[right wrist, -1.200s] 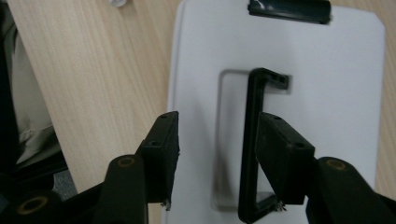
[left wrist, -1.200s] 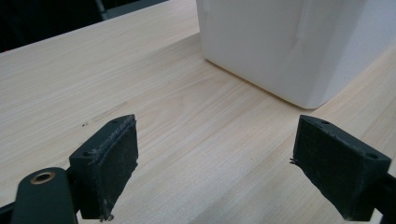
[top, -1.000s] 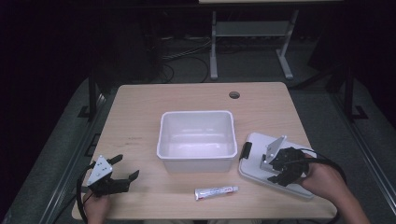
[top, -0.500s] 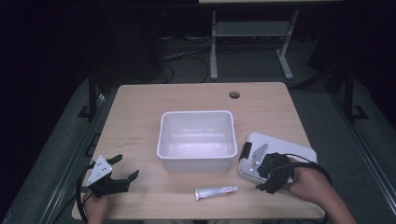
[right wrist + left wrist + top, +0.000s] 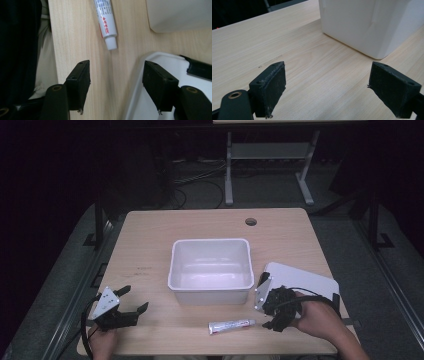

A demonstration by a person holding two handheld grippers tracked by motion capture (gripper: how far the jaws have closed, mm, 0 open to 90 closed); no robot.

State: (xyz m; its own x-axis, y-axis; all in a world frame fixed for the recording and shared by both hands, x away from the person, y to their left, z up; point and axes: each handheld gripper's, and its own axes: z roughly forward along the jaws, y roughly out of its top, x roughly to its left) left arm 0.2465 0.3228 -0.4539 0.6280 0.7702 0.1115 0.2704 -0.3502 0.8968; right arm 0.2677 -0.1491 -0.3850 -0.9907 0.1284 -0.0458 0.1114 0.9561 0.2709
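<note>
We have brought our right gripper point(image 5: 271, 316) off the flat white lid point(image 5: 300, 279) toward the small white tube point(image 5: 231, 325) just beside it, jaws wide; our left gripper point(image 5: 131, 301) waits wide, empty.

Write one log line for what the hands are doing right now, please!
right gripper: open, near tube, not touching | left gripper: open, holding nothing | tube: flat on table | bin: upright, nothing visible inside

Table point(image 5: 150, 245) brightly lit from above, surroundings dark; gripper views sharp, slightly soft.
</note>
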